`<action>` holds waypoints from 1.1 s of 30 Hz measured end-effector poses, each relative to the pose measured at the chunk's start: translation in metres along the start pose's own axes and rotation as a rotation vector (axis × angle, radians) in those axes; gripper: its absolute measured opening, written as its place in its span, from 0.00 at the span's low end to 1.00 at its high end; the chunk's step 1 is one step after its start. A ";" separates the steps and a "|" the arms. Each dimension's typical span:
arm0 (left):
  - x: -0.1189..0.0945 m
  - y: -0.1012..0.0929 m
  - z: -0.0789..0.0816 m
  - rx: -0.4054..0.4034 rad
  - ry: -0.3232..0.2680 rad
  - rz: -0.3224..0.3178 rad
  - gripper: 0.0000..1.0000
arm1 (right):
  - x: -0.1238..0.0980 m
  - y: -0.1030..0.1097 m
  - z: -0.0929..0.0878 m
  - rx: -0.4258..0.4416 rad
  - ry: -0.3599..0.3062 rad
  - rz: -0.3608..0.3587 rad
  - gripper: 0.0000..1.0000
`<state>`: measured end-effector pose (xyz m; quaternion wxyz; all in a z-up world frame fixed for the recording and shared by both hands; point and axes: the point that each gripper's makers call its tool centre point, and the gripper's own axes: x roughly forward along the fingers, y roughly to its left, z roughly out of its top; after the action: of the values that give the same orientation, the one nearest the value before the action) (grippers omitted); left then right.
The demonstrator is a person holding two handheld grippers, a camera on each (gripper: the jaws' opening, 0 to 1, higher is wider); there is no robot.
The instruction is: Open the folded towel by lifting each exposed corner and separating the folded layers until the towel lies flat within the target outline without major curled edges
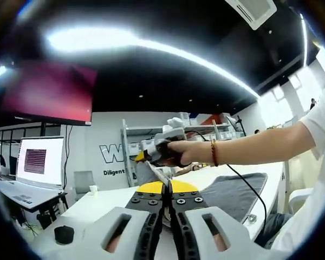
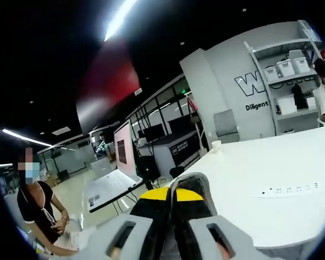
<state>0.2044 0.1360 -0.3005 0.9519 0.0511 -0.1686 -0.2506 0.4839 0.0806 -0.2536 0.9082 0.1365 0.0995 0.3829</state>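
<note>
The grey towel (image 1: 235, 192) lies spread on the white table (image 1: 97, 208), its near part rising toward the two grippers. In the left gripper view a pale edge of it runs up into the left gripper (image 1: 167, 201), whose jaws are pressed together on the cloth. Beyond, a person's hand (image 1: 179, 153) grips the right gripper (image 1: 151, 157), which has a fold of the towel hanging from it; a black cable (image 1: 249, 187) trails from it across the towel. In the right gripper view the right gripper (image 2: 172, 208) has its jaws closed on a grey fold of towel (image 2: 190, 189) standing up between them.

On the table sit a black round knob (image 1: 64, 234), a small white cup (image 1: 93, 189) and, in the right gripper view, a white power strip (image 2: 290, 189). A shelf rack (image 2: 284, 81) against the wall carries white storage bins (image 2: 284, 67); what is in them cannot be told. A lit monitor (image 1: 40, 161) stands on a side desk, and a person in black (image 2: 40, 208) stands nearby.
</note>
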 end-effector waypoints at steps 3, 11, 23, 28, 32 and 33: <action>-0.003 0.001 0.000 -0.002 -0.003 0.003 0.00 | 0.007 0.006 -0.002 -0.008 0.005 0.017 0.00; -0.010 0.011 -0.009 -0.005 0.010 0.035 0.00 | 0.016 0.011 -0.008 -0.014 0.015 0.030 0.00; -0.019 0.019 -0.025 -0.014 0.039 0.055 0.00 | 0.034 0.014 -0.030 -0.014 0.047 0.038 0.00; -0.024 0.022 -0.034 -0.001 0.063 0.065 0.00 | 0.042 0.017 -0.041 -0.015 0.061 0.039 0.00; -0.028 0.026 -0.040 -0.012 0.070 0.077 0.00 | 0.046 0.016 -0.051 0.000 0.068 0.043 0.00; -0.029 0.027 -0.044 -0.018 0.077 0.085 0.00 | 0.047 0.016 -0.053 0.001 0.069 0.043 0.00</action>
<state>0.2083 0.1747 -0.3458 0.9679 0.0448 -0.1315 -0.2095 0.4902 0.1344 -0.3021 0.8959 0.1256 0.1280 0.4065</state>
